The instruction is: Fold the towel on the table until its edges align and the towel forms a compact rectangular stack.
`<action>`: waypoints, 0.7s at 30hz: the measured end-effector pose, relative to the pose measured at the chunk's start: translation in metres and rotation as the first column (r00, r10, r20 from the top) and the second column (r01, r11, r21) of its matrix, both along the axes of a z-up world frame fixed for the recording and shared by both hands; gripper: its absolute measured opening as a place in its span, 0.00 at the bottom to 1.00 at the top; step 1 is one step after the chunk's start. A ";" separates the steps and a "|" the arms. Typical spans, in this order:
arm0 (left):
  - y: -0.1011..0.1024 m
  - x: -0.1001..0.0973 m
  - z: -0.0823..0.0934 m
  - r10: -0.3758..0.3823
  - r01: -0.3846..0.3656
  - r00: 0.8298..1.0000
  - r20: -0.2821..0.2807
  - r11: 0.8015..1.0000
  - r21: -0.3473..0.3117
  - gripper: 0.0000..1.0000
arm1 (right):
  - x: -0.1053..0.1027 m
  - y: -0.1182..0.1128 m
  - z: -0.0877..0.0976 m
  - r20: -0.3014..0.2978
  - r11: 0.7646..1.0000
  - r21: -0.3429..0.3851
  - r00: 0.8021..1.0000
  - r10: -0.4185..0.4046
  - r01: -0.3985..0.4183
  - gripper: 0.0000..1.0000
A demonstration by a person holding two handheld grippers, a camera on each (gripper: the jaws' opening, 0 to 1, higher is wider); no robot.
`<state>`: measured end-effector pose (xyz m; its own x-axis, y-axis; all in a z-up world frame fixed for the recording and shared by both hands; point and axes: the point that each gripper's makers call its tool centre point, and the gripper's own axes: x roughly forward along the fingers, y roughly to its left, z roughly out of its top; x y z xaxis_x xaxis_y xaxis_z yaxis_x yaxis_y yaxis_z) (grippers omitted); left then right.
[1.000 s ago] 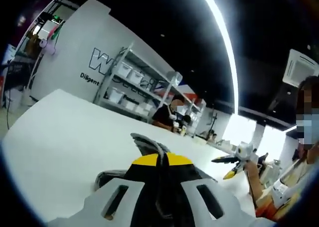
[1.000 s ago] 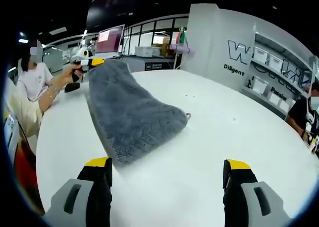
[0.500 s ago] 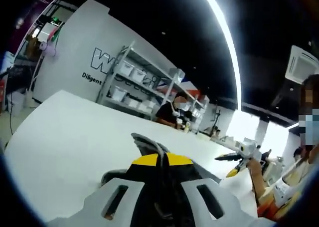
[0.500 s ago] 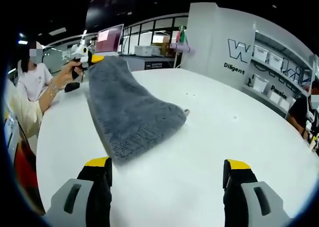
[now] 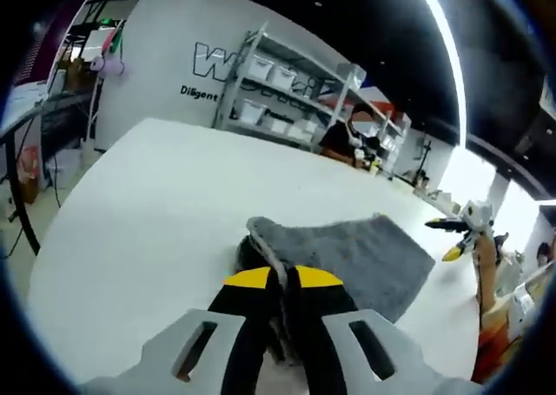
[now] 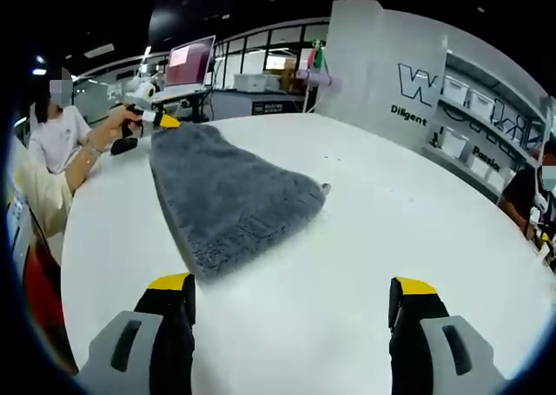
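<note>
Towel (image 6: 233,200) lay on the white table (image 6: 408,239), grey and plush, spread long from near the right tongs (image 6: 291,304) toward the far edge. Looked folded over once already, judging by the thick, doubled near edge, though hard to be sure. Small loop or tag stuck out at one corner. Far end pinched in the left tongs (image 5: 280,278), seen clamped together on a bunched corner of towel (image 5: 347,256), cloth rising in a ridge right at the tips. Held that way, probably, to carry that end over and lay it down for the next fold. Right tongs stood wide apart, clamped on nothing, hovering over bare table just short of the near edge, likely ready to pin or take a corner. Not yet a compact stack; edges uneven, one side flaring wider than the other.
</note>
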<state>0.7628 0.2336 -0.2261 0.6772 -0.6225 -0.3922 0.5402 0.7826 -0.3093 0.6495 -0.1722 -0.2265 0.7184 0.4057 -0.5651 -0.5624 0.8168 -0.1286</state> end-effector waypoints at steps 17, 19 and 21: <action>0.005 0.002 -0.031 0.013 -0.006 0.998 -0.066 0.995 0.099 0.17 | -0.002 0.002 0.000 -0.002 1.000 0.002 1.000 0.005 -0.005 0.96; 0.005 0.002 -0.025 0.004 0.000 0.999 -0.048 0.996 0.089 0.18 | -0.001 0.001 -0.001 -0.006 1.000 0.003 1.000 0.000 0.000 0.97; 0.005 0.003 -0.019 -0.004 0.007 1.000 -0.029 0.997 0.078 0.20 | -0.001 0.000 -0.002 -0.010 1.000 0.006 1.000 -0.006 0.006 0.98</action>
<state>0.7656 0.2385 -0.2454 0.6614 -0.5928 -0.4595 0.5362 0.8021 -0.2629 0.6487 -0.1717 -0.2284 0.7150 0.4046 -0.5701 -0.5589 0.8208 -0.1184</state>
